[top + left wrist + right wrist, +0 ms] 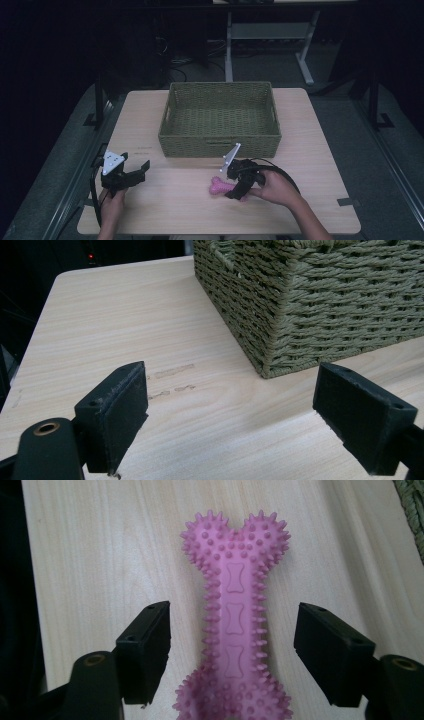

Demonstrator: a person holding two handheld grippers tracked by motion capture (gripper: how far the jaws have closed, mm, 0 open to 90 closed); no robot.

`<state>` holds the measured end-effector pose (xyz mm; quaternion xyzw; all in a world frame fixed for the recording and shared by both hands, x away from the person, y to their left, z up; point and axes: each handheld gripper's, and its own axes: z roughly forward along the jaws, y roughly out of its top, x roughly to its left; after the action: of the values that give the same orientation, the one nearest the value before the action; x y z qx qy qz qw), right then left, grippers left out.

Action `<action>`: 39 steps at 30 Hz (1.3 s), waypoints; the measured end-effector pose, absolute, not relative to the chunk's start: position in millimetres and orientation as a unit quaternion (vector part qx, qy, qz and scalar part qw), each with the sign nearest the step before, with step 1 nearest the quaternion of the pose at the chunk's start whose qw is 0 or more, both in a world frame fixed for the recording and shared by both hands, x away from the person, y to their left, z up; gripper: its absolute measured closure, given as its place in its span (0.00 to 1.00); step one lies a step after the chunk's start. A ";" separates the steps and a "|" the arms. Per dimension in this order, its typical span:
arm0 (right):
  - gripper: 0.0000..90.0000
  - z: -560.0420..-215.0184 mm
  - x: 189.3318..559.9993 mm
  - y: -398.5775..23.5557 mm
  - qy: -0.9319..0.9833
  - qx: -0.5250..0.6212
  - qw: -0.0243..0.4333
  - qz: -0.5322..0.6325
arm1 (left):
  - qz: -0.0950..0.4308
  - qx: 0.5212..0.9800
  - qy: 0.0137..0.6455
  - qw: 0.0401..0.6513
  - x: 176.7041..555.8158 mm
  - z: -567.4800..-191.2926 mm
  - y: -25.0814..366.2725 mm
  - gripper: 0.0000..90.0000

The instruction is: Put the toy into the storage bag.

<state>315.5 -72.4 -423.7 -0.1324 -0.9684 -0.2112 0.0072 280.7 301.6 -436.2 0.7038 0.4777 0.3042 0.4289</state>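
Room: dark around the table, with desk legs and cables on the floor behind it.
Surface: a pale wood table [165, 210].
High view, basket: a green woven basket [220, 142] stands at the middle of the table's far half.
High view, toy: a pink spiked bone toy [218, 186] lies flat on the table in front of the basket, right of centre.
High view, right gripper: the right gripper [234, 192] is held low over the toy's right end, with the hand behind it.
High view, left gripper: the left gripper [142, 170] is held at the table's near left edge, well apart from the toy, its jaws pointing toward the basket.
Left gripper view: the jaws stand wide apart with only bare table between them; a corner of the basket [280, 340] is just ahead.
Right gripper view: the bone toy [234, 625] lies lengthwise between the two jaws, its shaft in the middle of the gap.
Right gripper state: spread, with a gap on each side of the toy; the pads do not touch it.
Basket edge: a strip of weave shows at the top right corner [412, 515].
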 end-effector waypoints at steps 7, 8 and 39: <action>0.43 -428.8 316.5 -67.8 -0.971 -0.130 0.005 -0.200 | 0.304 0.703 0.479 0.429 280.8 -436.1 302.3 0.15; 0.44 -429.2 316.2 -67.0 -0.971 -0.127 0.004 -0.201 | 0.303 0.703 0.479 0.430 280.7 -436.2 302.3 0.15; 0.62 -438.5 317.7 -61.7 -0.977 -0.111 0.007 -0.180 | 0.301 0.697 0.483 0.437 281.0 -435.8 304.4 0.15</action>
<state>317.7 -61.7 -438.5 -0.1108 -0.9773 -0.1802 0.0069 281.0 304.4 -435.8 0.6968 0.4826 0.3015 0.4367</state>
